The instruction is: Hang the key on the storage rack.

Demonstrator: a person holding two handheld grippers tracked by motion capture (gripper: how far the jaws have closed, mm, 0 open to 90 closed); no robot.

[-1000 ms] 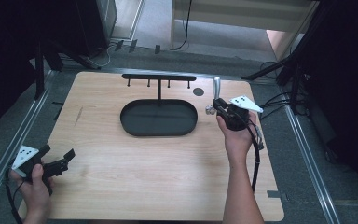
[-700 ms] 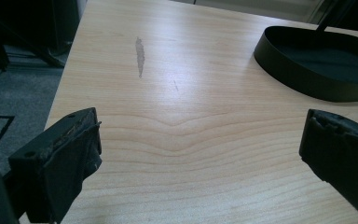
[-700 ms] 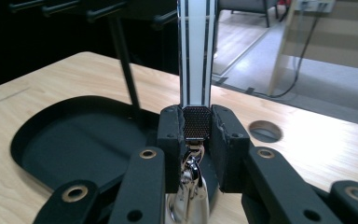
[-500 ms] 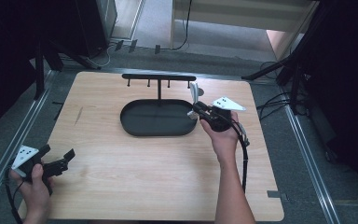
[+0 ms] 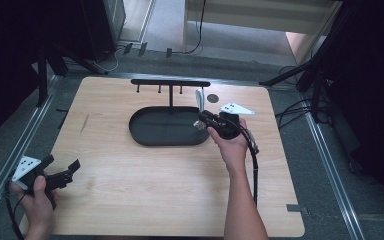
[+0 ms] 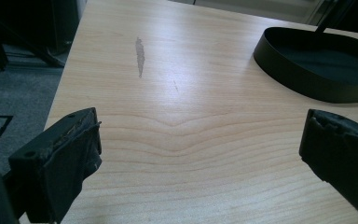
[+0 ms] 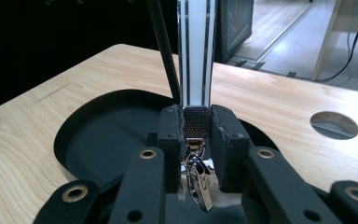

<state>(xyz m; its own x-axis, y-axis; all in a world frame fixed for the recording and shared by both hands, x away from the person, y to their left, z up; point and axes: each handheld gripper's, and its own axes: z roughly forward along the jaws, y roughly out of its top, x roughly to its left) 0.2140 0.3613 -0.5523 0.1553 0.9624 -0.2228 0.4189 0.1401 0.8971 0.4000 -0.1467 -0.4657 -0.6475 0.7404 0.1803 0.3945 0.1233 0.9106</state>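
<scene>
A: From the high view, what's the setting?

B: A grey floor with cables and dark stands around a pale wooden counter (image 5: 130, 200). On the counter sits a black oval tray (image 5: 150, 137) with a thin post rising to a black hanger bar (image 5: 170, 82) that carries small pegs. A round hole (image 5: 212, 98) is cut in the counter near the far edge.

A: And the tools?

B: The right tool (image 5: 200, 122) hangs over the tray's right end, gripping a white strap with dark stripes (image 5: 199, 100) that stands up from its tips, just right of the post. The left tool (image 5: 72, 167) rests at the counter's near left corner, well apart from the tray and the strap.

A: What does the left gripper view give?

B: Its own two padded jaws stand wide apart with bare counter between them. The tray's rim (image 6: 307, 86) lies ahead to the right, and a grey scuff (image 6: 140, 55) marks the wood.

A: And the right gripper view?

B: The jaws are clamped on the strap's mesh end piece (image 7: 196, 122). The strap (image 7: 196, 51) rises straight up from between the pads, close beside the post (image 7: 165, 51), above the tray's floor (image 7: 107, 144). A shiny metal clasp (image 7: 200, 179) hangs below the pads, inside the tool. The hole (image 7: 334, 125) lies to the right.
</scene>
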